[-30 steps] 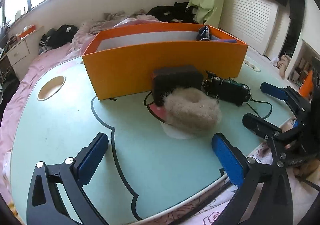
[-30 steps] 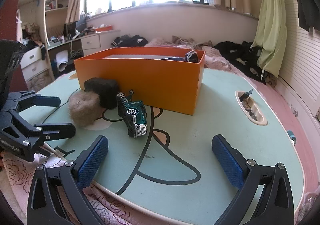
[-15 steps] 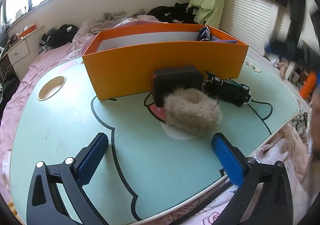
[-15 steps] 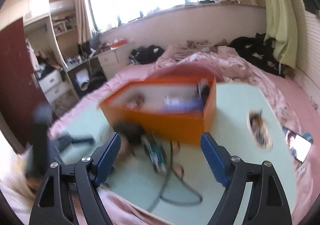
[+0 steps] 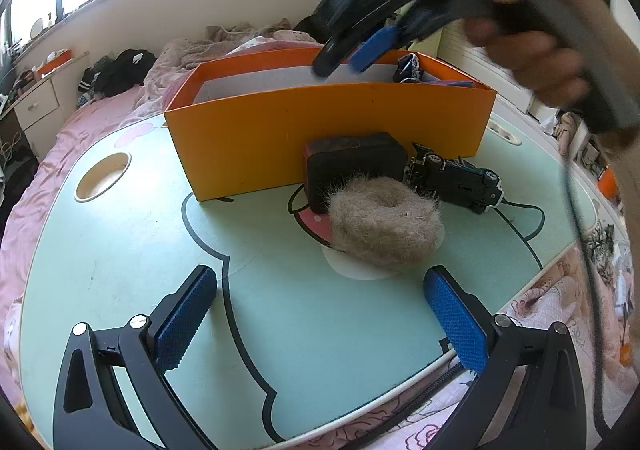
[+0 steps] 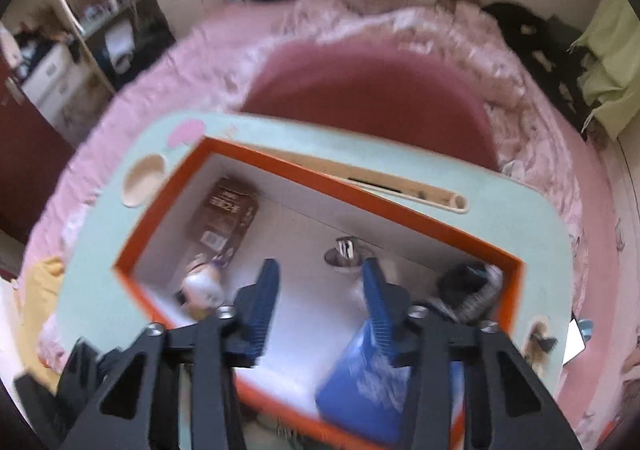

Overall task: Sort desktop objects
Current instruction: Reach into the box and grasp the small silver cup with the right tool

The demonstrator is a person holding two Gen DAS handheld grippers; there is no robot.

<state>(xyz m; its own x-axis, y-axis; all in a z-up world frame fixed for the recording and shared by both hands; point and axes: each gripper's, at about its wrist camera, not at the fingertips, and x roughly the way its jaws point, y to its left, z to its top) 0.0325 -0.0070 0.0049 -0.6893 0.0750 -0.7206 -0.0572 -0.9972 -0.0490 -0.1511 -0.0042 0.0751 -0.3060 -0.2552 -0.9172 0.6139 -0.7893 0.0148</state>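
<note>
Jaws on the right gripper (image 6: 320,282) are seen closing above the orange box (image 5: 320,138), with nothing caught between the blue pads (image 6: 264,302). It is pointed steeply down into the box, and it is shown blurred in the left wrist view, gripped by a hand (image 5: 532,34) at the upper right. Wide-open jaws are shown on the left gripper (image 5: 320,314), held low over the near edge of the table (image 5: 120,250) with nothing between them.

Inside the box, a brown carton (image 6: 228,218) is seen lying at the left end, a small pale figure (image 6: 200,290) just below it, a round metal item (image 6: 346,250) near the middle, a blue packet (image 6: 368,378) by the near wall, and dark bundled items (image 6: 468,286) at the right end (details lost to blur).

Outside the box, three things are left on the table against its front wall: a dark block (image 5: 352,166), a furry beige ring (image 5: 384,226) touching the block's front, and a dark green toy car (image 5: 456,180) just to the right, on its side with the wheels showing.

A light green tabletop with a cartoon outline is shown, set on a bed (image 5: 60,154) with pink bedding. A round recess (image 5: 102,182) is set into the table at the left.
</note>
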